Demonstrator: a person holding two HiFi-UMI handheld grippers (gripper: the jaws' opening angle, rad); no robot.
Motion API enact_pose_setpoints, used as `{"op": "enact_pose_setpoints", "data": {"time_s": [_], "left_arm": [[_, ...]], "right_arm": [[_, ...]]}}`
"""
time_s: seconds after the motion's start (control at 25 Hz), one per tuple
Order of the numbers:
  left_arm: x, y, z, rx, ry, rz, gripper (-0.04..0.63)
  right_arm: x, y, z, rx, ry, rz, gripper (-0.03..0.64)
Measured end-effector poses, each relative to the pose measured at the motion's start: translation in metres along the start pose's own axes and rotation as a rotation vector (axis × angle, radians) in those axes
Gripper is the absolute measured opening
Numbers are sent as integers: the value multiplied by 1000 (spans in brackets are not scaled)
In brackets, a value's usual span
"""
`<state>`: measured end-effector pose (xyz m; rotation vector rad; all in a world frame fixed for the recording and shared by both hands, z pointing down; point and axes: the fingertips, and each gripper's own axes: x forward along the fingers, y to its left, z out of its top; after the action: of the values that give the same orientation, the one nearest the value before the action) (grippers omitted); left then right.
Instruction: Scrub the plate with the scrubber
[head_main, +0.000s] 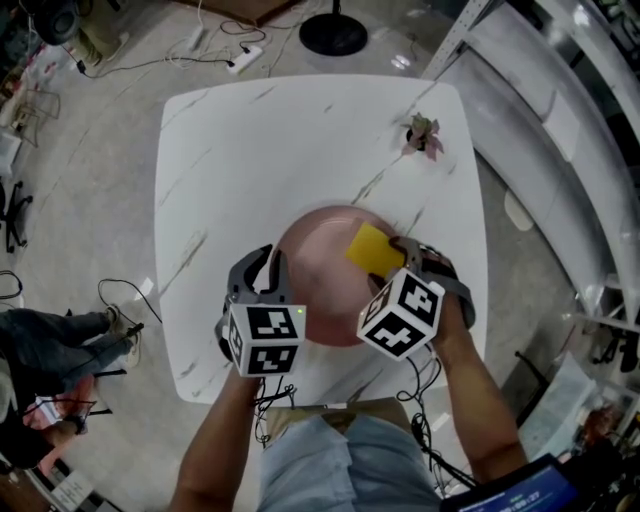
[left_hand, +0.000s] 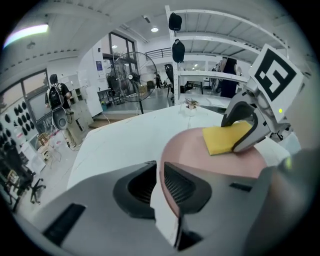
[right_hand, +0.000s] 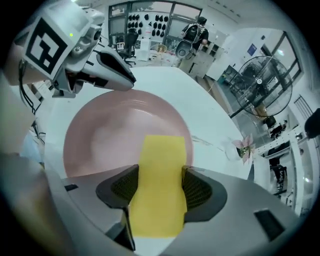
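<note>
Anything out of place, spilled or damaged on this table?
Nothing spilled or damaged. One stray item: a small pink flower sits on the table near its far right corner, apart from the plate.

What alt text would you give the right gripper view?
The right gripper clamps a yellow rectangular sponge scrubber in its jaws over a round pink plate on a white marble-look table. The left gripper sits at the plate's far rim.
</note>
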<state>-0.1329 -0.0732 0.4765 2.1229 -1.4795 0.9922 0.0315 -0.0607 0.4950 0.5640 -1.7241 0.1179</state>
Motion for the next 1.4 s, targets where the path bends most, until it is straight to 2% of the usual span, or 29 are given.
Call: {"op": "enact_pose_setpoints", "data": {"time_s": [0.16, 0.32, 0.52, 0.64, 0.76, 0.88, 1.0, 1.08, 1.12, 1.24, 1.4], "left_arm": [[-6, 7, 0, -26, -26, 32, 114], [-29, 17, 17, -51, -100, 83, 114], [-68, 21, 47, -136, -211, 110, 100], [-103, 18, 66, -175, -306, 132, 84], [-141, 14, 97, -208, -433, 166, 45], [-184, 7, 127, -217, -546, 197, 8], [-218, -6, 151, -211, -638, 209, 6], [-237, -17, 170, -197, -690, 217, 6], [-245, -23, 178, -190, -708, 220, 6], [-261, -43, 193, -167, -754, 206, 6], [-269, -55, 202, -154, -772, 201, 6]], "right_arm": [[-3, 0, 10, 36, -83, -1, 304], [-23, -2, 18, 93, -199, -14, 304], [-56, -5, 21, 162, -333, -24, 303], [-91, -2, 28, 251, -475, 1, 285], [-141, -8, 43, 326, -668, 1, 264], [-200, -17, 59, 341, -869, -34, 234], [-256, -28, 69, 377, -1059, -94, 137], [-286, -36, 70, 392, -1147, -149, 44], [-298, -38, 69, 394, -1177, -173, 17], [-324, -42, 65, 391, -1228, -232, 14], [-345, -45, 57, 400, -1271, -288, 14]]}}
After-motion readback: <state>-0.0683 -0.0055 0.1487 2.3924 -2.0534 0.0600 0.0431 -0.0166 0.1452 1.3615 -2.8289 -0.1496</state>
